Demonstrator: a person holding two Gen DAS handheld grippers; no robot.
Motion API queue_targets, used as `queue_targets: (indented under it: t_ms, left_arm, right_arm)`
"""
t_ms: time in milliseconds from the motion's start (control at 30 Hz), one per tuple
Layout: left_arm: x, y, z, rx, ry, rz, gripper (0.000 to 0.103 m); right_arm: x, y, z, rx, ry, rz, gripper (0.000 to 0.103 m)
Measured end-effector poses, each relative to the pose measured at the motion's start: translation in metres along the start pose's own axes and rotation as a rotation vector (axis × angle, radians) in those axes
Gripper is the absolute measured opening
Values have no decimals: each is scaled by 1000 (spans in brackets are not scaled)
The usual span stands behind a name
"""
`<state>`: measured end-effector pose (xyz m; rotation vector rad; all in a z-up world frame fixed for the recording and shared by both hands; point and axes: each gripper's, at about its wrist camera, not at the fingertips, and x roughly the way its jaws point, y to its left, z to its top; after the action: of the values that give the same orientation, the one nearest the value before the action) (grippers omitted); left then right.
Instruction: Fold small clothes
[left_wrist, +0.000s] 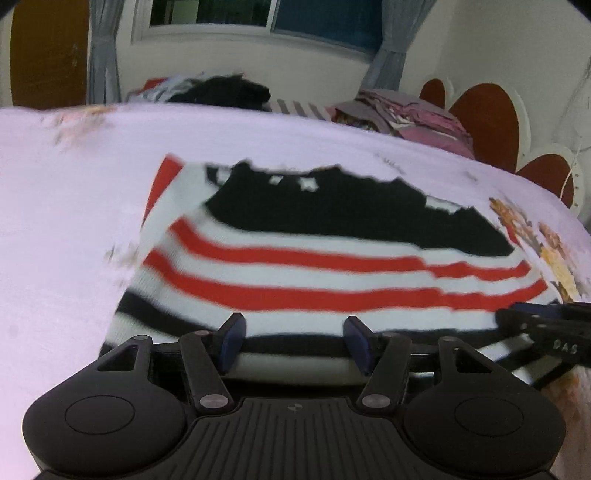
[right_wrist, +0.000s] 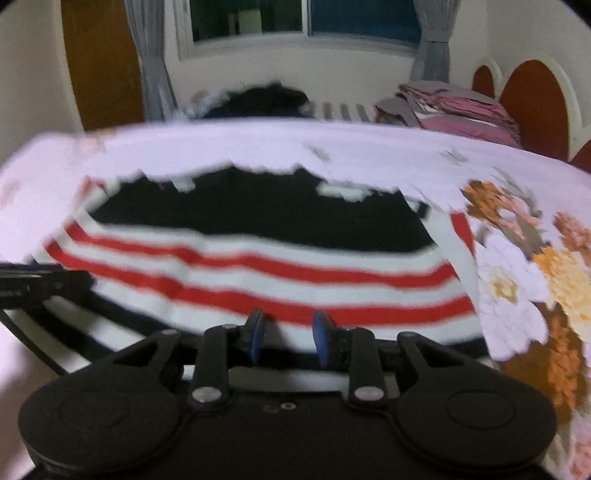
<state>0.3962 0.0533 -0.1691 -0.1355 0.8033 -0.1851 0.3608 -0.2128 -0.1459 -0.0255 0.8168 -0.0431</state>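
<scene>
Knit striped sweater (left_wrist: 295, 273) lies flat on floral bedsheet (right_wrist: 517, 266).

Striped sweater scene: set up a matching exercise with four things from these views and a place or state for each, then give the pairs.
1. striped sweater
2. left tool
3. folded pink clothes
4. dark clothes heap

A. stacked at the bed's far right
B. spread flat on the floral bedsheet
C. piled below the window
D. open at the sweater's near hem

Pairs: 1-B, 2-D, 3-A, 4-C
</scene>
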Motion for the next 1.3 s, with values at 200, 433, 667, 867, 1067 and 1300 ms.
queue_targets:
  t_ms: [200, 433, 667, 867, 1067, 1300]
  left_arm:
    - [-15, 18, -2, -27, 20, 10, 59]
    - [-20, 15, -10, 11, 29, 30, 59]
    - [-25, 13, -16, 48, 38, 51, 60]
    - [-26, 11, -15, 45, 53, 67, 61]
    - [-24, 6, -11, 24, 73, 98, 63]
    - [-33, 0, -7, -49, 91, 151, 81]
  right_arm:
    - [-17, -34, -13, 87, 16, -86, 28]
    - [-30, -39, -34, 99, 31, -175, 28]
    - [-28, -37, -31, 100, 73, -197, 29]
    - [-27, -38, -39, 77, 87, -192, 37]
    - [-38, -50, -36, 91, 69, -103, 42]
    - [-61, -60, -28, 95, -13, 7, 49]
